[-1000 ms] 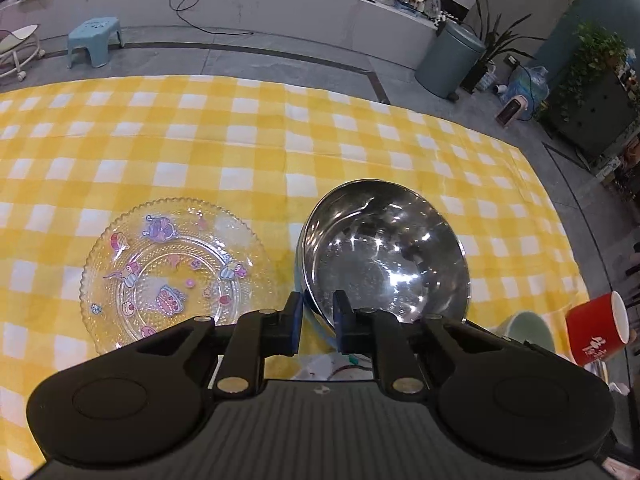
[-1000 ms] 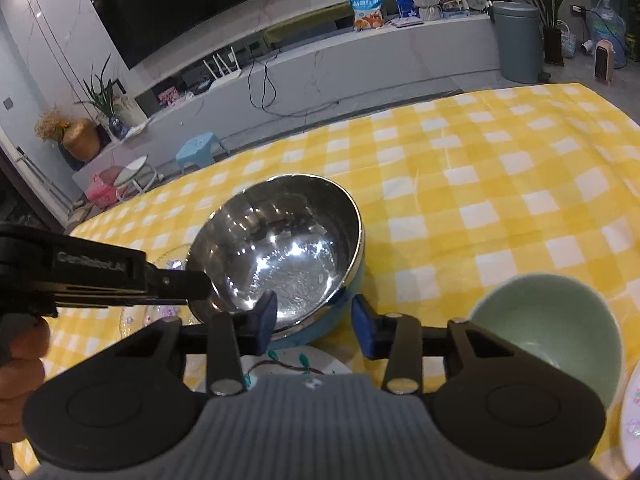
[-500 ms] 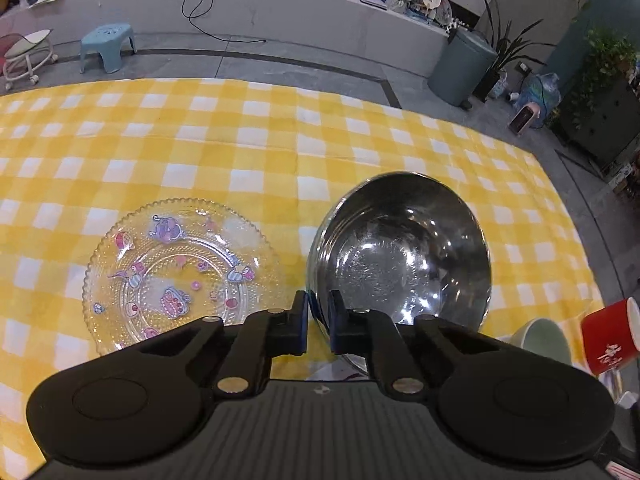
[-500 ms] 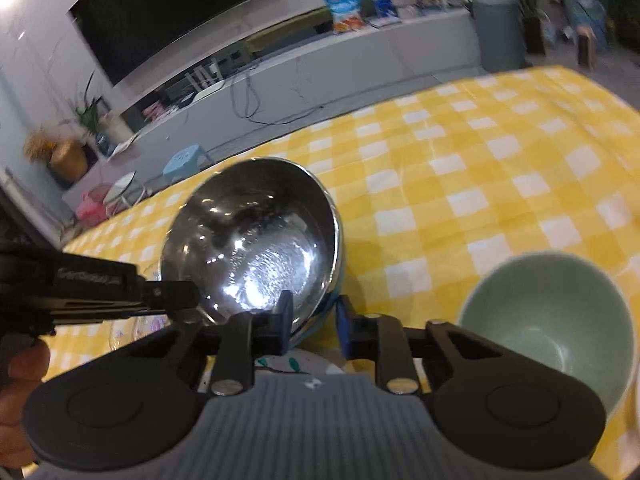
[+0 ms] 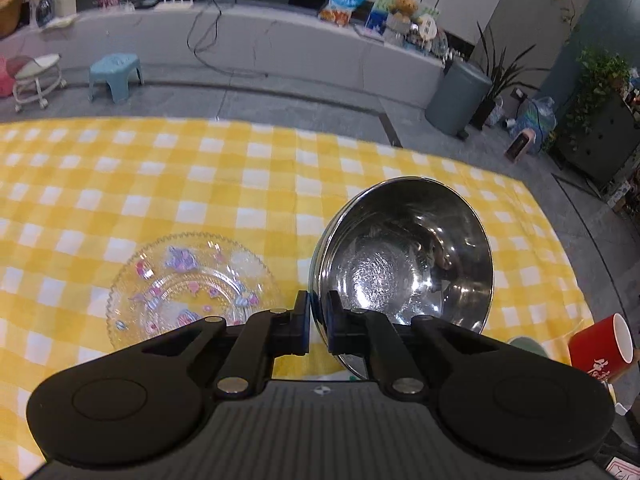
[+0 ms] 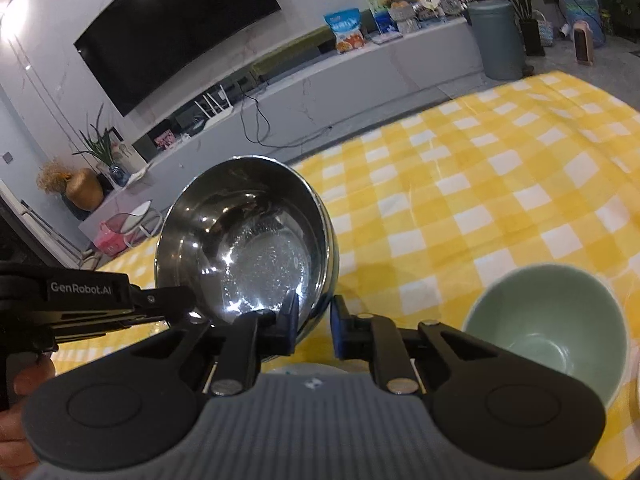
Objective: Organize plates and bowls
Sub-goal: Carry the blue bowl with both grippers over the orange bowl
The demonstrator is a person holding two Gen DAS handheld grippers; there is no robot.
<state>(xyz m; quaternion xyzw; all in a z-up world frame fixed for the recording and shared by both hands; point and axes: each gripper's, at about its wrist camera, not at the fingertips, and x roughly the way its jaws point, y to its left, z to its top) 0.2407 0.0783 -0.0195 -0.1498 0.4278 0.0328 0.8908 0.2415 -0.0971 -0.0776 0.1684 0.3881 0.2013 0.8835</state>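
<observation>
**Clerk:** Item one, steel bowl point(image 5: 404, 260), count one. Where is it, and why is it held that way?

**Checker:** It is lifted and tilted, its mouth turned toward both cameras, above the near part of the desk point(image 5: 240, 184). The left gripper point(image 5: 318, 322) has its jaws clamped on the near left edge of the rim, one finger inside and one outside. The right gripper point(image 6: 314, 326) has one finger inside the rim and the other outside. Its jaws stand a little further apart, and I cannot tell whether they are really pinching. Two holds on a thin, slippery rim would keep it from swinging, I judge.

**Clerk:** Item two, glass plate point(image 5: 192, 288)?

**Checker:** Count one. Clear, scalloped edge, cartoon prints. It lies flat on the yellow check cloth, just left of the steel bowl and free of both tools. It looks like a likely base for stacking.

**Clerk:** Item three, green bowl point(image 6: 544, 340)?

**Checker:** Count one. It sits upright on the cloth at the near right, apart from the steel bowl.

**Clerk:** Anything else?

**Checker:** Red mug point(image 5: 602, 346), count one, at the near right edge. A pale rim shows beneath the grippers, possibly a second plate, but too little of it is visible to enter.

**Clerk:** Totals?

**Checker:** Bowls two, plates one certain, mug one.
</observation>
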